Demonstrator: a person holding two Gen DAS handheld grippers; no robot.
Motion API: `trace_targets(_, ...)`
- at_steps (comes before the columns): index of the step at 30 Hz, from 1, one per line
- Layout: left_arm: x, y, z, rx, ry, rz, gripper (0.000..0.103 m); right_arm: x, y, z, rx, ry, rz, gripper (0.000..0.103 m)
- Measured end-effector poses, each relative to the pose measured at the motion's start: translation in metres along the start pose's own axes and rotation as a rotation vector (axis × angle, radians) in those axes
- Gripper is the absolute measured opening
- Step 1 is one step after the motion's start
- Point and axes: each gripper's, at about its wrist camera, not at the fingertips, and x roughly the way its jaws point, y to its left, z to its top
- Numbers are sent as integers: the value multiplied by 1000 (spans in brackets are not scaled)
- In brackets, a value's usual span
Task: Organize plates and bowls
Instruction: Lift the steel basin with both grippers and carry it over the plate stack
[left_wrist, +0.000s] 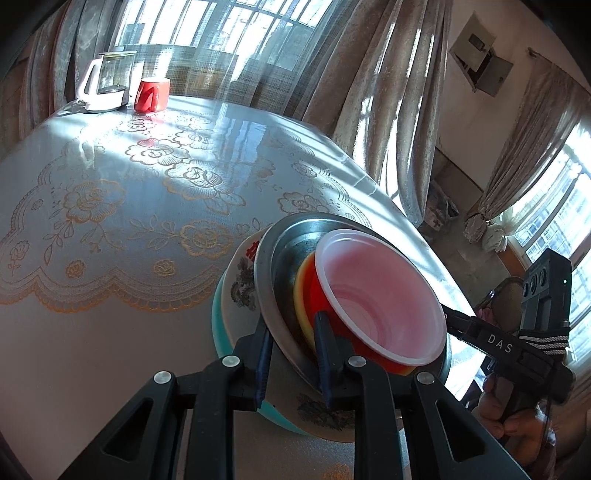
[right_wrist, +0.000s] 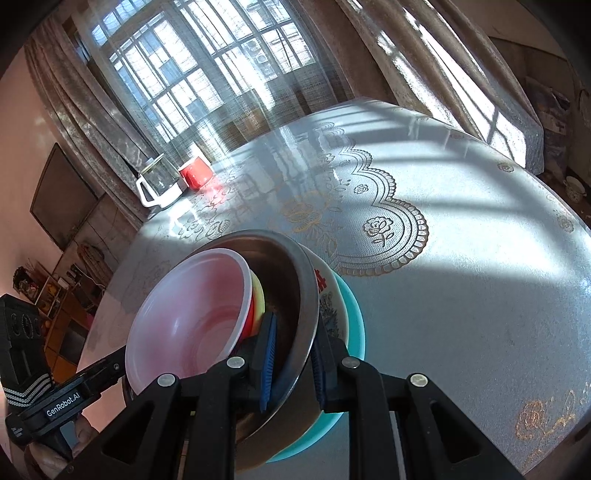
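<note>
A nested stack stands near the table's edge: a teal plate (left_wrist: 221, 332) (right_wrist: 354, 321) at the bottom, then a white patterned bowl (left_wrist: 242, 280) (right_wrist: 328, 295), a steel bowl (left_wrist: 267, 284) (right_wrist: 308, 295), a yellow bowl (left_wrist: 301, 288) (right_wrist: 257, 291) and a red bowl (left_wrist: 376, 295) (right_wrist: 195, 310) with a pale pink inside. My left gripper (left_wrist: 293, 354) (right_wrist: 118, 362) is shut on the steel bowl's rim, one finger inside and one outside. My right gripper (right_wrist: 293, 365) (left_wrist: 448, 319) is shut on the same rim at the opposite side. Whether the stack rests on the cloth I cannot tell.
The table (left_wrist: 110, 203) (right_wrist: 443, 258) wears a glossy lace-patterned cloth. At its far side stand a glass jug with a white handle (left_wrist: 107, 81) (right_wrist: 159, 184) and a red mug (left_wrist: 151, 95) (right_wrist: 195, 173). Curtains and windows lie beyond. A person's hand (left_wrist: 509, 413) holds the right gripper.
</note>
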Motion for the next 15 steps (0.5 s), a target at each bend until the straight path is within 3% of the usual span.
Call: trace_targets(15, -9, -5, -7, 10, -11, 26, 25, -16, -4, -7, 32, -10, 20, 24)
